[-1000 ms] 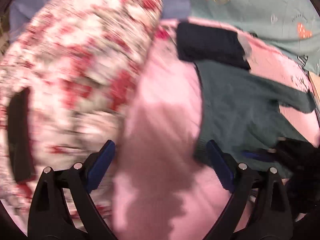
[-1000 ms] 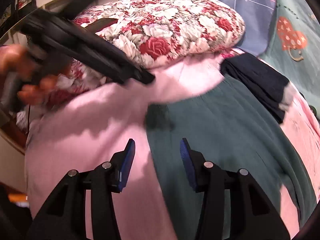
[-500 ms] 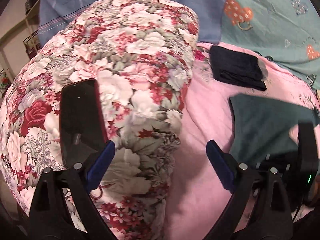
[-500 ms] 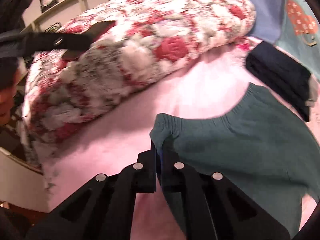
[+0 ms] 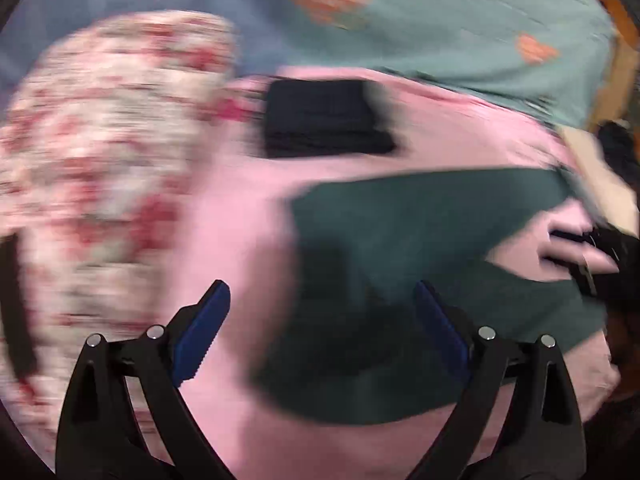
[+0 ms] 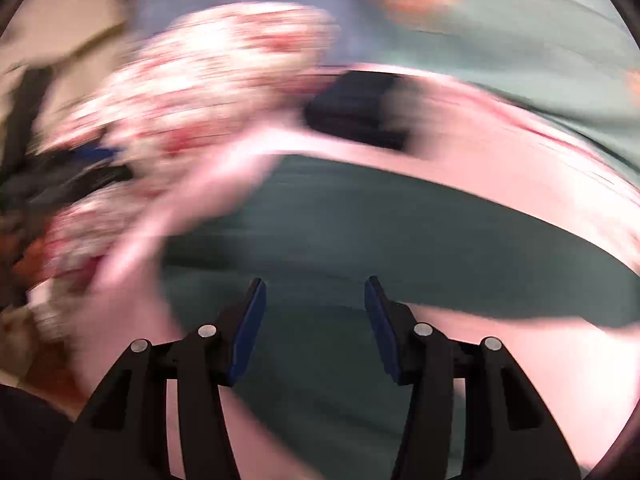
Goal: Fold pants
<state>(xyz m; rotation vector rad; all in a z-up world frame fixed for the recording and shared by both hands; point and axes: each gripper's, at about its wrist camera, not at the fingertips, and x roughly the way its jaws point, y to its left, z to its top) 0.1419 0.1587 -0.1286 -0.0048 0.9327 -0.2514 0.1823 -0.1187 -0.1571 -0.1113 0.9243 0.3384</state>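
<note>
Both views are motion-blurred. The dark green pants (image 5: 420, 240) lie spread on the pink bed sheet (image 5: 224, 208), their legs running off to the right. My left gripper (image 5: 320, 320) is open and empty, hovering over the pants' left end. In the right wrist view the pants (image 6: 360, 232) fill the middle, and my right gripper (image 6: 314, 312) is open and empty just above them. The right gripper also shows as a dark shape at the right edge of the left wrist view (image 5: 600, 252).
A floral quilt (image 5: 100, 152) is piled on the left of the bed. A folded dark garment (image 5: 324, 120) lies behind the pants. A teal blanket with orange hearts (image 5: 460, 28) and a blue striped one lie at the back.
My right gripper, shut on the pants' waistband half a second ago, has opened and let go. Both grippers are swinging fast; the left one has turned right, from the quilt towards the pants.
</note>
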